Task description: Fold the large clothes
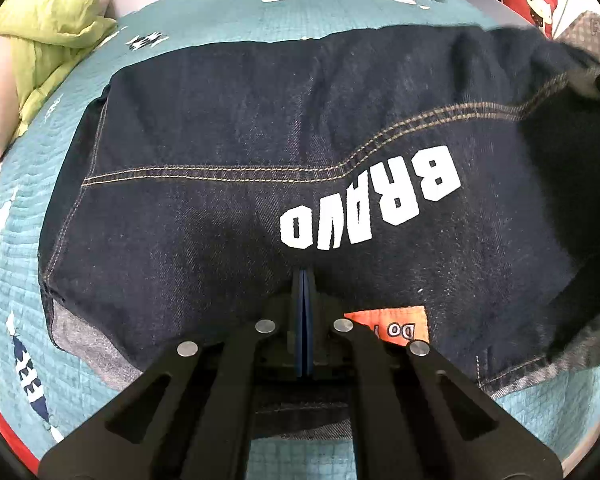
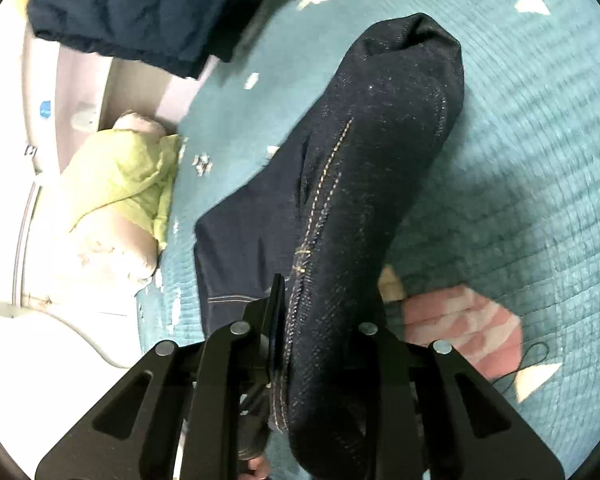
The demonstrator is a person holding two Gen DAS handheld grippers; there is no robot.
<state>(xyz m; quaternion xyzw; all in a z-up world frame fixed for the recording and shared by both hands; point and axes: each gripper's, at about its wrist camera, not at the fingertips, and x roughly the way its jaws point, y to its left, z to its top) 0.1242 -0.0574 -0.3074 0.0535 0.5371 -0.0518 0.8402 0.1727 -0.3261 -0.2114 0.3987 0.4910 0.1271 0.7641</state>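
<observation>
Dark denim garment (image 1: 260, 128) spread flat on teal quilt (image 1: 12, 248), long axis left-right, lying just ahead of left gripper (image 1: 304, 276). Left jaws pressed together over the near hem, nothing visibly pinched. Right gripper (image 2: 320, 304) clamped on lifted denim fold, hanging above quilt.

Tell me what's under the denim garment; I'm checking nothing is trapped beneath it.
Around the denim garment only the teal quilt shows. Whatever lies directly beneath is covered by the denim.
</observation>
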